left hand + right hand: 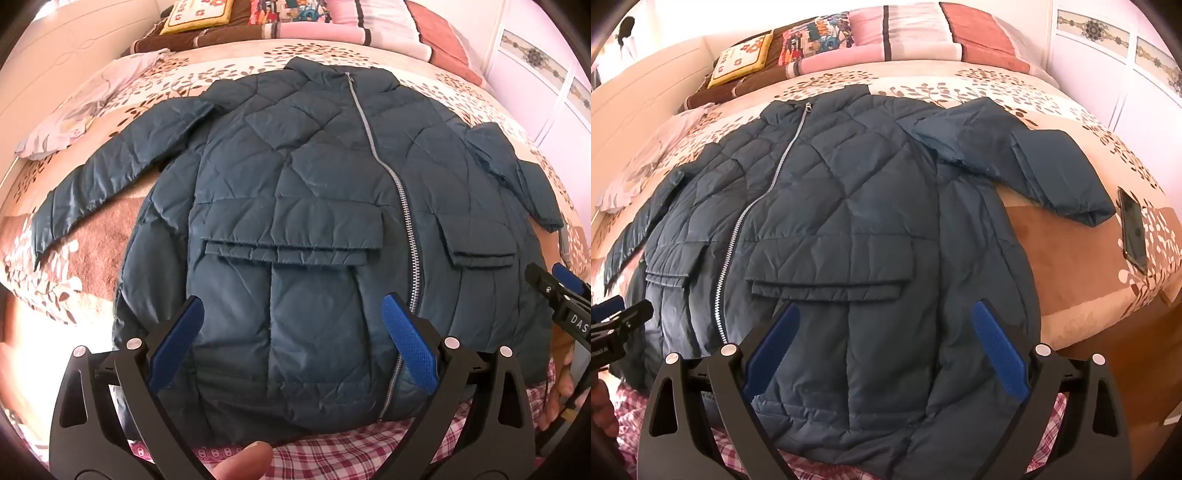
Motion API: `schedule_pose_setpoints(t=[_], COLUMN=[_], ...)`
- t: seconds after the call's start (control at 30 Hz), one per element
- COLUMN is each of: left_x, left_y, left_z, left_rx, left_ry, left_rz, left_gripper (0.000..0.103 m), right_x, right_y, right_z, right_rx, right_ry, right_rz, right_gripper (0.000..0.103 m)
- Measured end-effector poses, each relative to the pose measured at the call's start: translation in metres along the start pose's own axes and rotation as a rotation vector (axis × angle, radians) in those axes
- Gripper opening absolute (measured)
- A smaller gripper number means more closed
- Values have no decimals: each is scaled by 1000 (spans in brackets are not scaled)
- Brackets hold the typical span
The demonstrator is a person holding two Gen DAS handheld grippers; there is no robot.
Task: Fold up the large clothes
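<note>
A dark teal quilted jacket [295, 177] lies front-up and zipped on the bed, collar at the far side, hem near me. It also shows in the right wrist view [849, 206]. Its left sleeve [110, 173] stretches out to the left; its right sleeve [1041, 170] is bent out to the right. My left gripper [291, 306] is open and empty, hovering over the left pocket near the hem. My right gripper [886, 314] is open and empty over the right pocket; its tip shows in the left wrist view [543, 280].
A black phone [1134, 229] lies on the floral bedspread [1071, 258] right of the sleeve. Pillows and cushions [258, 18] are piled at the headboard. A pale cloth [81, 110] lies at the far left. Red plaid fabric [332, 450] is under the hem.
</note>
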State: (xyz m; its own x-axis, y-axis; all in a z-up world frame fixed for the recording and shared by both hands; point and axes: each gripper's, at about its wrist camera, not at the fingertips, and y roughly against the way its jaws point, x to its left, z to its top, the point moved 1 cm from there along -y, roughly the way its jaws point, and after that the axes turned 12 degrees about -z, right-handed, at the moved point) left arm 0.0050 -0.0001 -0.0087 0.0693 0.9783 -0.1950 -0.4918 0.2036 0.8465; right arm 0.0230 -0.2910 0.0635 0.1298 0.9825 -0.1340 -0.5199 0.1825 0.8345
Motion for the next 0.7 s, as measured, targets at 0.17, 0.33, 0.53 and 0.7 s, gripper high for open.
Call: schedule_pose_setpoints(t=[0.17, 0.33, 0.53, 0.7], left_x=[0, 0, 0, 0], left_y=[0, 0, 0, 0], left_z=[0, 0, 0, 0], left_rx=[-2, -1, -1, 1], left_ry=[0, 1, 1, -1], left_rz=[-2, -2, -2, -4], left_gripper=[96, 96, 96, 96], right_x=[0, -10, -20, -29], right_y=[-2, -4, -8, -10], right_z=[0, 3, 5, 8], right_rx=[-1, 5, 22, 38], right_ry=[-7, -15, -78, -113], right_rz=[-4, -3, -1, -1], right_gripper=[92, 92, 92, 92])
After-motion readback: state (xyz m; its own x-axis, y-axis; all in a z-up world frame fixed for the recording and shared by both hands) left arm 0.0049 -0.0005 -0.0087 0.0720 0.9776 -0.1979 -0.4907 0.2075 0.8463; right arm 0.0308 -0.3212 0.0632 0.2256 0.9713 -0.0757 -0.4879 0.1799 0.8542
